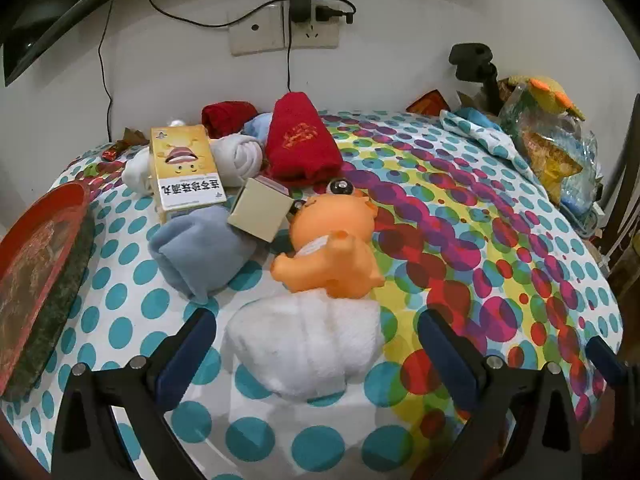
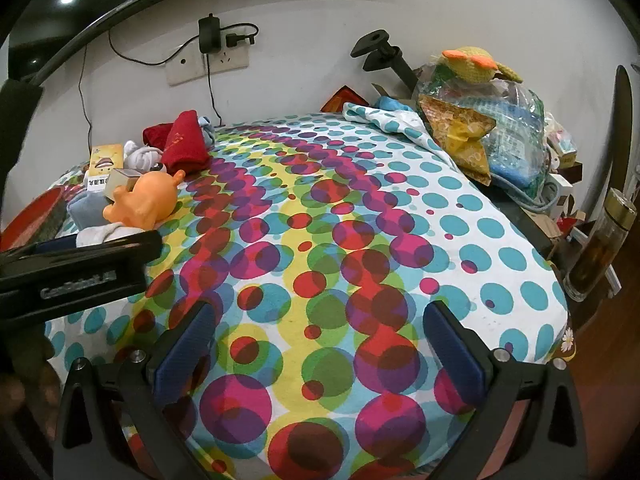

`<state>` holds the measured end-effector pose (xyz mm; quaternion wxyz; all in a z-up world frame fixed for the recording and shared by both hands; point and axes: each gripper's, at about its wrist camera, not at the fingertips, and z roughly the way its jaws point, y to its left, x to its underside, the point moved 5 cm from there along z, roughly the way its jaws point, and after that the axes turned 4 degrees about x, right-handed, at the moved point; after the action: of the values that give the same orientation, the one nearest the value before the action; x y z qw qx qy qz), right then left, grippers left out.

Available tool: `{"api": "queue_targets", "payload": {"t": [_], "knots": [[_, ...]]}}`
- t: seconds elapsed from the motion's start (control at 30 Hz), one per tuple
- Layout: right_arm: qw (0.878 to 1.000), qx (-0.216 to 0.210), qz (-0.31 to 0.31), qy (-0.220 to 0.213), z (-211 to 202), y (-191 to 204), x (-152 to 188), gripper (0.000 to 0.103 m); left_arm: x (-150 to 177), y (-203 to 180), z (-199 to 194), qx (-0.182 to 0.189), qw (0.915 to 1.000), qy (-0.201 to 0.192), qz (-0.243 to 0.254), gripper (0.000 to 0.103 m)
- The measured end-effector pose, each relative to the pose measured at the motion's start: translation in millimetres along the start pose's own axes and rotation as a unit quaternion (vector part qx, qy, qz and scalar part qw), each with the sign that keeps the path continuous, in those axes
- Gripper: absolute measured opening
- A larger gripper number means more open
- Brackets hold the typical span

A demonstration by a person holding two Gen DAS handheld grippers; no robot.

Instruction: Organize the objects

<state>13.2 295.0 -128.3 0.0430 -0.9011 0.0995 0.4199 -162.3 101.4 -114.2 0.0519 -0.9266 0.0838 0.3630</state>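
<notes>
In the left wrist view my left gripper is open, its fingers on either side of a rolled white towel on the dotted tablecloth. Just behind the towel lies an orange rubber toy. Further back are a blue cloth, a small beige box, a yellow carton, a white cloth roll and red towels. In the right wrist view my right gripper is open and empty above the bare cloth. The left gripper's body shows at the left there.
A red tray sits at the table's left edge. Plastic bags with a yellow knitted toy pile at the back right. A glass bottle stands beyond the right edge. Wall sockets and cables are behind.
</notes>
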Motion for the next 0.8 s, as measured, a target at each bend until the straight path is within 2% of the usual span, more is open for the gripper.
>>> {"api": "queue_targets", "payload": {"t": [0.3,0.37,0.4,0.43,0.6,0.8], "knots": [[1.0,-0.002,-0.002,0.002,1,4,0,0.103,-1,1,1,-0.006,1.0,0.004,-0.004,0.102],[1.0,-0.002,-0.004,0.003,0,6,0,0.103,0,1,0,-0.006,1.0,0.004,-0.002,0.089],[1.0,-0.001,-0.006,0.003,1,8,0,0.103,1,1,-1,-0.009,0.9999,0.005,-0.002,0.077],[1.0,-0.001,-0.007,0.003,0,8,1,0.103,2,2,-1,-0.011,0.9999,0.007,-0.003,0.069],[1.0,-0.005,-0.005,0.005,-2,9,1,0.103,4,3,-14,-0.008,1.0,0.001,0.0,0.063],[1.0,-0.004,-0.013,0.003,-6,15,1,0.103,6,11,-37,-0.006,0.9999,-0.012,-0.008,0.062]]}}
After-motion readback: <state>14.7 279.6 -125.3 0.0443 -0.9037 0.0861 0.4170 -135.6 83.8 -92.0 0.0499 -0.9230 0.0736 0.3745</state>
